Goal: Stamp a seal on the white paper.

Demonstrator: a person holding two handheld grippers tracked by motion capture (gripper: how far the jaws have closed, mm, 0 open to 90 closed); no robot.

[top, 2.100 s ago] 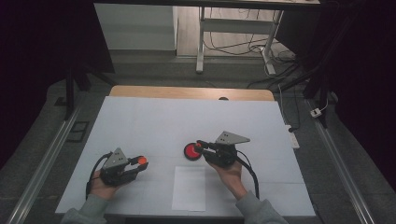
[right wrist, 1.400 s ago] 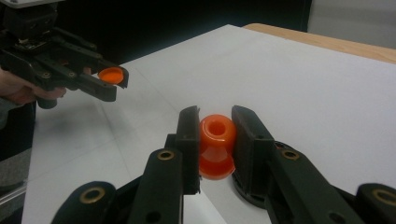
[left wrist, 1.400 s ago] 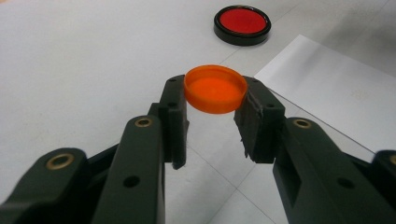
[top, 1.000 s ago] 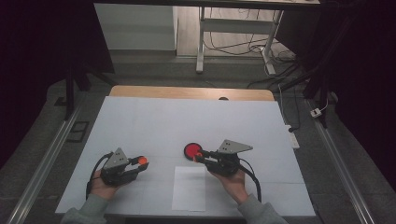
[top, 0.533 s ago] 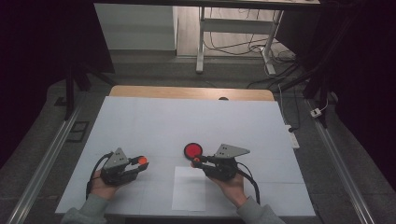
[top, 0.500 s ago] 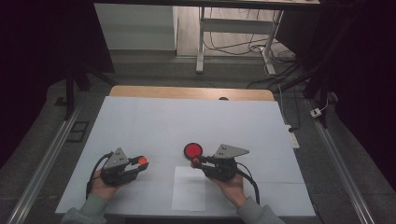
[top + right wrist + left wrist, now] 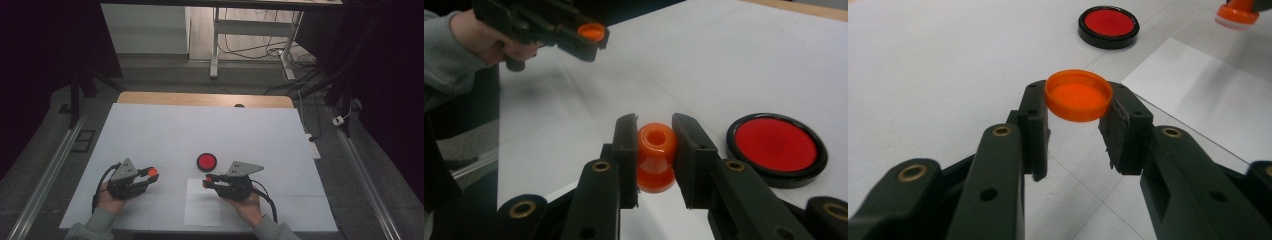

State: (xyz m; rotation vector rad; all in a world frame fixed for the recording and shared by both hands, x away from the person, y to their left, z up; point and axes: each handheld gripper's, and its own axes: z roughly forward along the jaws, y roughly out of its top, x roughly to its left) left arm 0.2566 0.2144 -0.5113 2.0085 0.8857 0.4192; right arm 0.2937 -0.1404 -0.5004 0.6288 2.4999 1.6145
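Note:
My left gripper [image 7: 151,174] is shut on a small orange cap [image 7: 153,172] and holds it just above the white table. In the left gripper view the cap [image 7: 1078,95] sits flat between the jaws. My right gripper [image 7: 206,181] is shut on an orange stamp [image 7: 655,155], its handle pinched between the two jaws. It hovers over the far edge of a white paper sheet [image 7: 202,207]. A round black ink pad [image 7: 206,161] with a red face lies open just beyond the stamp, apart from it.
The white table top [image 7: 200,125] stretches far ahead, with a wooden strip [image 7: 205,99] at its back edge. Metal rails run along both sides. The right gripper view shows the left gripper [image 7: 591,35] and a grey sleeve at the upper left.
My right gripper has drawn back from the ink pad toward the person, carrying the stamp over the paper's far edge. The left gripper has hardly moved.

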